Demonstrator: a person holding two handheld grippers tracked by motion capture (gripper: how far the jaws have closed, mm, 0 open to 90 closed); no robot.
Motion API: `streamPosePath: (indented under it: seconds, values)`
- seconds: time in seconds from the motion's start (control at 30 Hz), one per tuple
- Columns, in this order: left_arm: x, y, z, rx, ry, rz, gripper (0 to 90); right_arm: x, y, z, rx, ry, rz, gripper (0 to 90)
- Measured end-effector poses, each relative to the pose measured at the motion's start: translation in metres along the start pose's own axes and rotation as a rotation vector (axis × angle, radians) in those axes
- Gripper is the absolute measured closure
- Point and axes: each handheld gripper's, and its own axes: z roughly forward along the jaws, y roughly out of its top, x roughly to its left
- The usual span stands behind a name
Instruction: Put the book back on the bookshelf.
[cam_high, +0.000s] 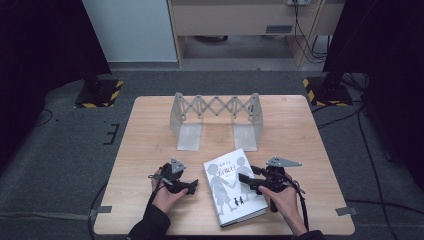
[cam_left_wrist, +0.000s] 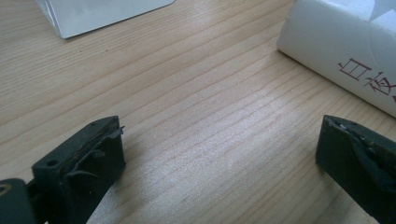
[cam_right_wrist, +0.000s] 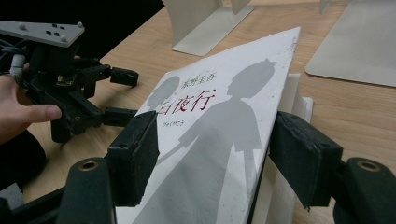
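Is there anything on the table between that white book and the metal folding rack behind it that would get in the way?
Nothing visible does. The white book lies near the table's front edge, the right gripper at its cover. Only bare wood separates it from the folding rack, whose flat base plates face the book.

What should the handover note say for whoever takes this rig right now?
Left tool: open, low over bare table left of the book, holding nothing.
Right tool: open, jaws either side of the book's front cover, which is lifted off the pages; whether they touch it is unclear.
Book lies flat at the near table edge. Expanding metal bookend rack stands behind it with nothing in it.
Done: cover edge raised. Left, as a guess: grip the book and stand it in the rack.
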Motion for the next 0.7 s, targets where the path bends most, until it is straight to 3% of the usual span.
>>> streamPosePath:
  seconds: [0.33, 0.57, 0.7]
  values:
    - [0.000, 0.000, 0.000, 0.000, 0.000, 0.000, 0.1, 0.002, 0.006, 0.002, -0.016, 0.014, -0.002, 33.0]
    - [0.000, 0.000, 0.000, -0.001, -0.001, -0.001, 0.4, 0.001, -0.001, 0.004, -0.012, -0.004, 0.009, 32.5]
    - [0.000, 0.000, 0.000, -0.003, 0.000, -0.003, 0.8, 0.001, -0.004, -0.001, -0.009, 0.015, 0.023, 34.2]
